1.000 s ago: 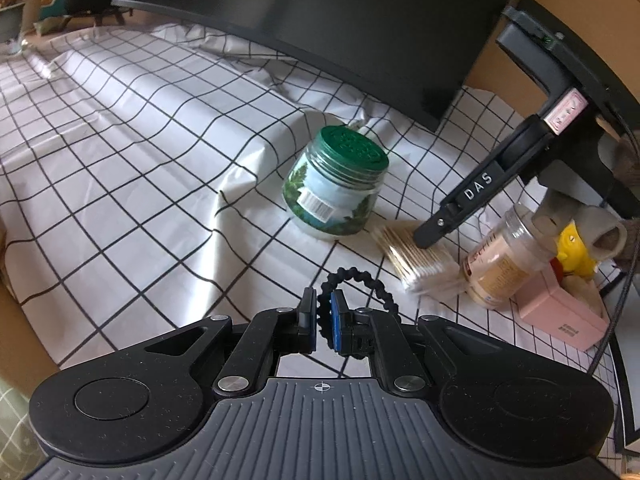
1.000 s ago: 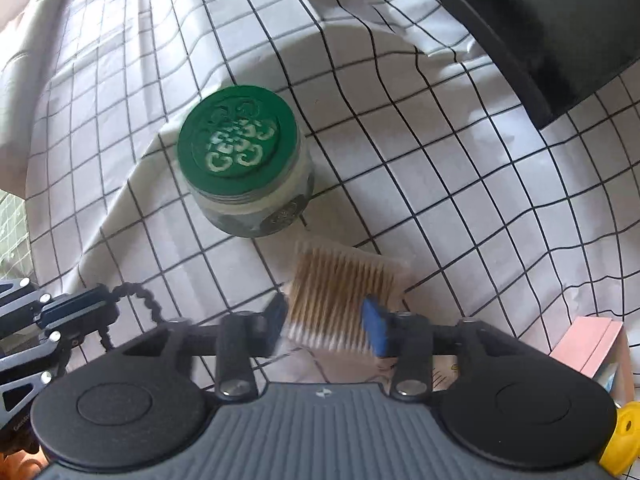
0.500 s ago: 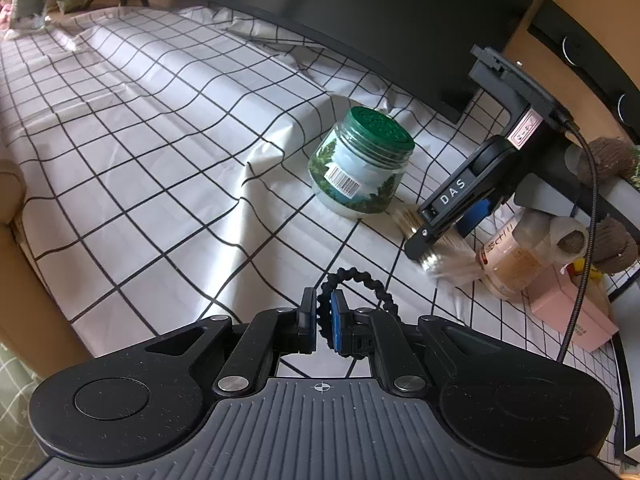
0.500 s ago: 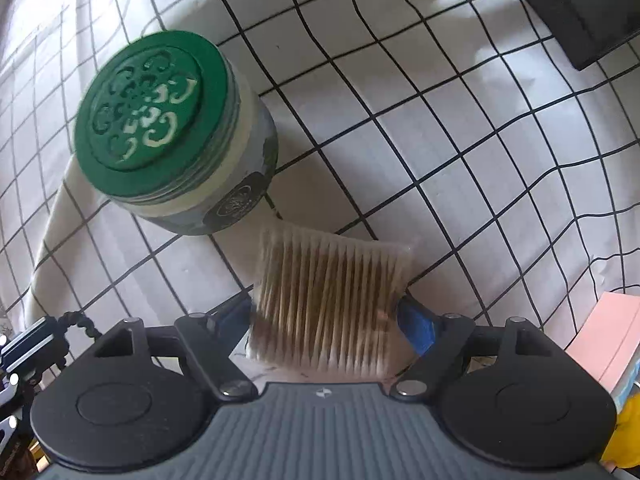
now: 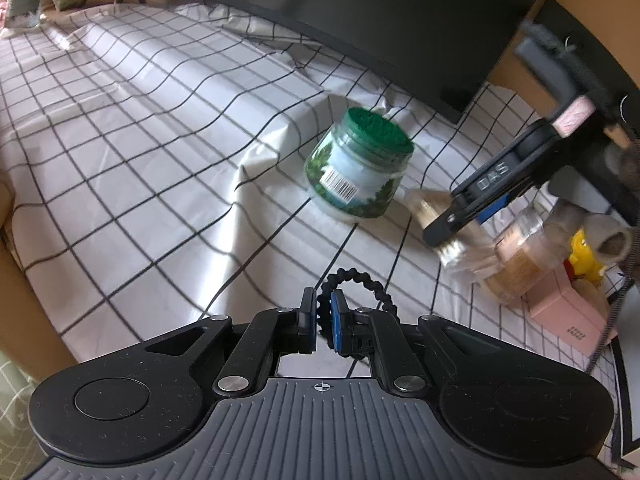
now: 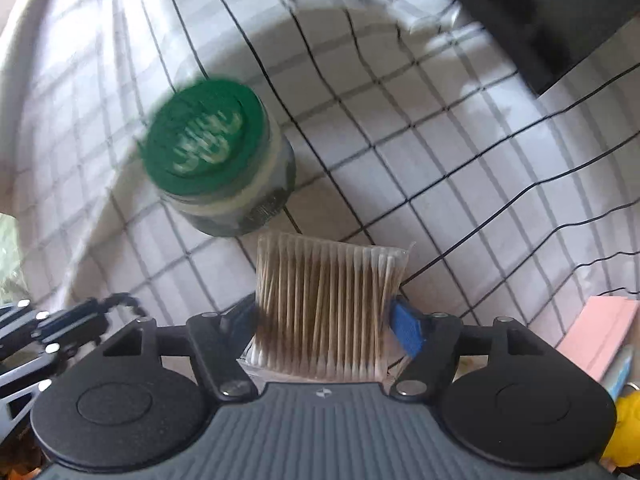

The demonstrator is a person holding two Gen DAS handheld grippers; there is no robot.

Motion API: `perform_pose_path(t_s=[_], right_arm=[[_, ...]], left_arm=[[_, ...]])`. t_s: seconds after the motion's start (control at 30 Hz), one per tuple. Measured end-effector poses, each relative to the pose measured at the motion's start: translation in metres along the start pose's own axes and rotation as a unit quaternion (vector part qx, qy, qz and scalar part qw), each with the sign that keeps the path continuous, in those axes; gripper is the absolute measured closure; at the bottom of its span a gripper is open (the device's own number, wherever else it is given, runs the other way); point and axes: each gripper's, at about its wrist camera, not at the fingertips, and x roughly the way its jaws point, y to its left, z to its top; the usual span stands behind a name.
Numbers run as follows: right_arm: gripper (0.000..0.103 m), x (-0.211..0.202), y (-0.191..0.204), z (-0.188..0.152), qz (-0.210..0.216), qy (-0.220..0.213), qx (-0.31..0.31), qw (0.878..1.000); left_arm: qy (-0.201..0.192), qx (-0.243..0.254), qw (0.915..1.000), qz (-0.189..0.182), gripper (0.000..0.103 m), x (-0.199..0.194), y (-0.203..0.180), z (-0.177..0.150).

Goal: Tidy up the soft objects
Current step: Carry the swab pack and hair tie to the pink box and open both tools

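The right gripper fingers squeeze the cotton swab pack; the left gripper fingers pinch a black hair tie. A green-lidded jar sits ahead.

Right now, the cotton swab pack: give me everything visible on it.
The cotton swab pack is a flat clear plastic packet of swabs with tan, wood-like sticks and white tips, laid side by side in a row. The right gripper has its jaws shut on the pack's two sides. In the left wrist view it seems lifted off the checked tablecloth, beside the green-lidded jar; contact with the jar cannot be told.
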Motion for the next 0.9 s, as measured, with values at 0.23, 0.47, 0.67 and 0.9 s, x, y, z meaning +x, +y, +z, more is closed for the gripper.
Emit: perform_pose_path(t_s=[0.23,0.47,0.67,0.9], right_arm=[[0.033,-0.104,-0.005,-0.022,0.018,-0.111,0.021,0.993],[0.032,-0.183,-0.046,-0.072,-0.02,-0.216,0.083,0.973],[0.032,-0.203,-0.096,-0.133,-0.06,-0.252,0.167,0.951],[0.032,-0.2,-0.149,-0.212,-0.128,-0.28,0.258,0.916]], left_arm=[[-0.051,0.052,0.997,-0.024,0.094,-0.028,-0.026,0.053],[-0.088,0.131,0.9856,-0.06,0.094,-0.036,-0.084,0.111],[-0.071,0.175,0.975,-0.118,0.093,-0.012,-0.15,0.128],[-0.022,0.243,0.9538,-0.175,0.093,0.033,-0.238,0.107]])
